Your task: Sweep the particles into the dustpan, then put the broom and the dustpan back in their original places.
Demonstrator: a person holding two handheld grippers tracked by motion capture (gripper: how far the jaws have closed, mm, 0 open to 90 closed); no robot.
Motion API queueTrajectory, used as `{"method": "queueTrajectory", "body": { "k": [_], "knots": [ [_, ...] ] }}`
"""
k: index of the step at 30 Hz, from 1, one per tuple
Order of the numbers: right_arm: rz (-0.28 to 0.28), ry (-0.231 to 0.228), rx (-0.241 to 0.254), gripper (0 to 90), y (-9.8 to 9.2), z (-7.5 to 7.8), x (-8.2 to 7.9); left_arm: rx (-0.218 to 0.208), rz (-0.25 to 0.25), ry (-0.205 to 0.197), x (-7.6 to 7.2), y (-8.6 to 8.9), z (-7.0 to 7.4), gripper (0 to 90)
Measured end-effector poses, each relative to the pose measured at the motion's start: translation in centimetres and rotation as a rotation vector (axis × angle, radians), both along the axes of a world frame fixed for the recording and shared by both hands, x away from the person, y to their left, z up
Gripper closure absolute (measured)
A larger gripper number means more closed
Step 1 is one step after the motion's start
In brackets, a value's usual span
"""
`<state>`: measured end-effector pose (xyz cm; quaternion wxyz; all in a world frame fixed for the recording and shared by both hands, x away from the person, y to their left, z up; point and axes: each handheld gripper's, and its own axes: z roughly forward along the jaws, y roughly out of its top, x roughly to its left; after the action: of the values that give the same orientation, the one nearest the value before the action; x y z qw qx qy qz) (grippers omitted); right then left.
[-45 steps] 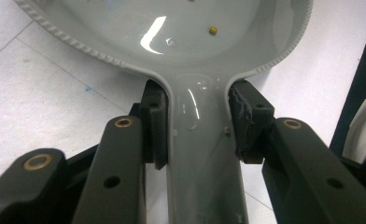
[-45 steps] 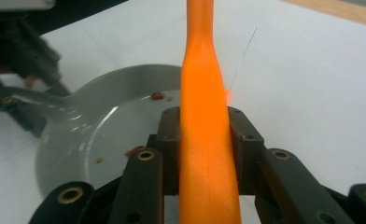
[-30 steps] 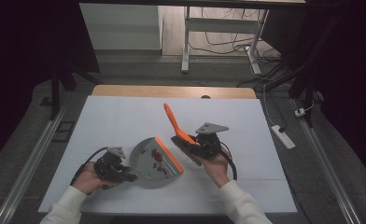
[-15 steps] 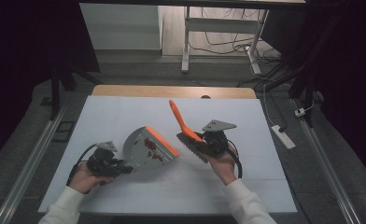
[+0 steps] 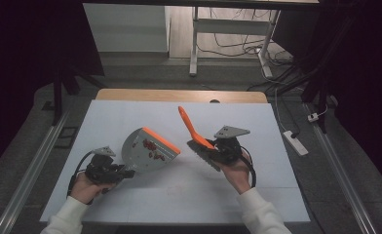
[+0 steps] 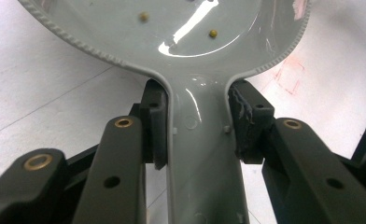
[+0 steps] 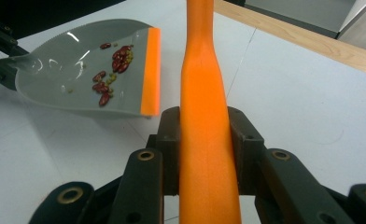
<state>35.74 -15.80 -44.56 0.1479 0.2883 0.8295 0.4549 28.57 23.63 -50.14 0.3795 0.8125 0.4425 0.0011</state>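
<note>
A white table (image 5: pixel 145 204) carries the whole scene, with a wooden strip (image 5: pixel 179 95) along its far edge. Over the table's near left part is a grey dustpan (image 5: pixel 141 152) with an orange lip (image 5: pixel 161 140). It is tilted with that lip raised toward the far right, and only its handle end sits low, toward the person.

To the right of the dustpan is a brush with an orange handle (image 5: pixel 191 127) that slants up and away from the person, its dark bristles (image 5: pixel 203 155) low beside the hand.

The left gripper (image 5: pixel 112 171) is closed on the dustpan's grey handle (image 6: pixel 202 158); in the left gripper view both pads press against its sides. The right gripper (image 5: pixel 217 152) is closed on the brush handle, which the right gripper view shows squeezed between the two black jaws.

Inside the dustpan, close behind the lip, lie dark red beans (image 7: pixel 112 74) in a loose cluster, with a few small yellowish grains (image 7: pixel 130 55) among them. Two more such grains (image 6: pixel 213 33) sit farther back in the pan, nearer its handle.
</note>
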Motion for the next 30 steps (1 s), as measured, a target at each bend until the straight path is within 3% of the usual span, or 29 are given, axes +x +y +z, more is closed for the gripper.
{"method": "queueTrajectory", "body": {
  "k": [13, 21, 30],
  "knots": [
    [-0.025, 0.026, -0.035, 70.0, -3.5, -1.3, -1.9, -0.017, 0.086, -0.005, -1.2, 0.2, 0.1, 61.3],
    [-0.041, 0.066, -0.018, 70.0, -5.7, -1.9, -2.6, -0.025, 0.139, -0.002, -1.6, 0.3, 0.0, 61.3],
    [-0.033, 0.1, -0.011, 70.1, -6.6, -2.7, -3.1, -0.025, 0.212, 0.01, -2.0, 0.5, -0.3, 61.3]
  ]
}}
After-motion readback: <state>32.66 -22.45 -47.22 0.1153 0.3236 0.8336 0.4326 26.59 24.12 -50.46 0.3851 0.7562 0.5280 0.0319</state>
